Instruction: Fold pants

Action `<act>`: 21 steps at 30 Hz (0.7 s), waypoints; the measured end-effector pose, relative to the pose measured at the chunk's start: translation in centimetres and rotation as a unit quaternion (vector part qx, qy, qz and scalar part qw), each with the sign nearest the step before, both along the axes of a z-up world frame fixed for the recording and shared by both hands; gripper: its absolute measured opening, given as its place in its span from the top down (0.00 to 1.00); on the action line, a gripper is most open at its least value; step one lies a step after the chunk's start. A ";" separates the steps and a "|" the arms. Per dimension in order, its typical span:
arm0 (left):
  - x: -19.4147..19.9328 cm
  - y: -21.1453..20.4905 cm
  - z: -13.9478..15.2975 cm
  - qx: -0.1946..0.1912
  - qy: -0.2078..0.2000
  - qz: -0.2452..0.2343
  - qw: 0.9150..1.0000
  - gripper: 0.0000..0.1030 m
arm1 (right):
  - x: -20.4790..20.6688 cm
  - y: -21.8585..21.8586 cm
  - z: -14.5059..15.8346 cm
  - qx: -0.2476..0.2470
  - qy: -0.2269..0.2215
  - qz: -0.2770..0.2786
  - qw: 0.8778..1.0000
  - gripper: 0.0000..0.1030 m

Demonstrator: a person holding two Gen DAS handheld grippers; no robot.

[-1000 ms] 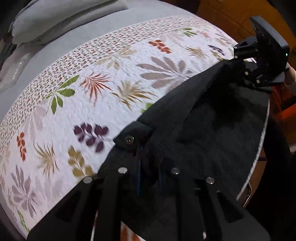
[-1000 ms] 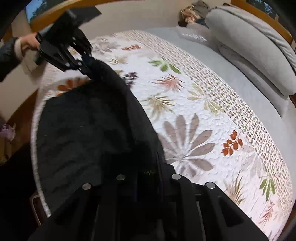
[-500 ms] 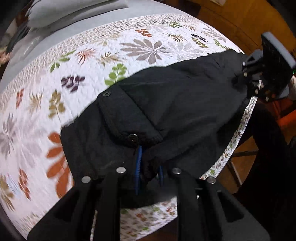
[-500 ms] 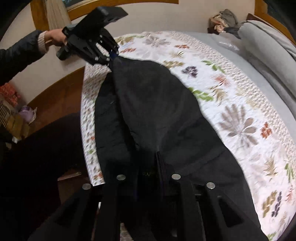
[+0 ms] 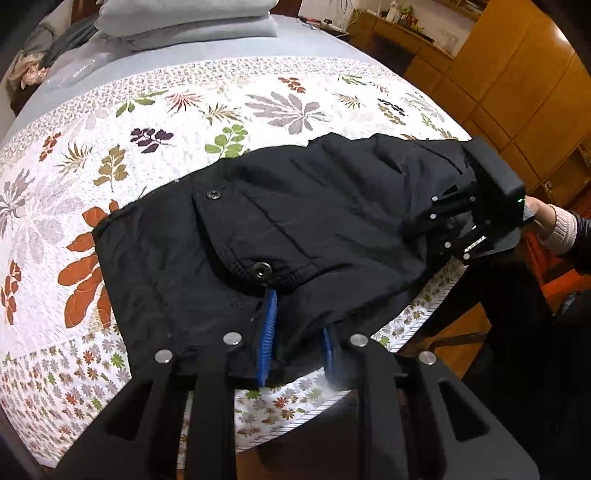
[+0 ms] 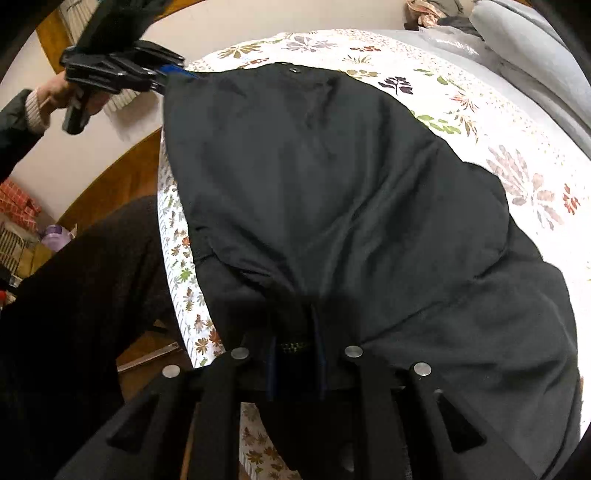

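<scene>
the pants point(image 5: 295, 229) were spread on the quilt point(image 5: 184, 122) near the bed's edge, pillows point(image 5: 184, 18) stacked behind.

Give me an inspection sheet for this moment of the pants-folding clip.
Surface: floral quilt on a bed, grey sheet beyond it.
Job's things: black pants spread near the bed's edge, two snap buttons showing.
Clutter: folded grey bedding and bunched clothes at the far end.
Grippers: left gripper shut on the pants' near edge; right gripper shut on the opposite edge.
Cables: nothing seen.
Surroundings: wooden cabinets, wood floor.
</scene>
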State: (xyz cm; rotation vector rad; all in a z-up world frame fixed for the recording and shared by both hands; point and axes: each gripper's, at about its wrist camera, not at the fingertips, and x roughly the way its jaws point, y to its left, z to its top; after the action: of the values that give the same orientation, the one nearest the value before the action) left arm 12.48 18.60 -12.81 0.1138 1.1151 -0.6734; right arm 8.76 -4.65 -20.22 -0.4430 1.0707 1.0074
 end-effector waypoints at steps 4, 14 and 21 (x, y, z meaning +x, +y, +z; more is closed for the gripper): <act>-1.1 0.3 1.0 -0.008 -0.001 0.008 1.000 0.78 | -0.2 0.1 -0.1 0.021 0.009 -0.001 1.000 0.76; -4.7 7.1 4.2 0.004 -0.023 0.143 0.989 0.13 | -0.7 -0.8 2.2 0.087 0.021 -0.031 0.996 0.41; -2.1 1.7 6.4 -0.029 -0.095 0.112 0.989 0.11 | -1.4 -12.6 9.6 0.156 -0.014 -0.192 0.969 0.33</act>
State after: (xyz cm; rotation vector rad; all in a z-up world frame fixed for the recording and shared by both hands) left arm 10.34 20.32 -6.40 0.0020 0.9076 -0.4831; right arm 7.38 -17.20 -10.62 0.0088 0.9073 0.7999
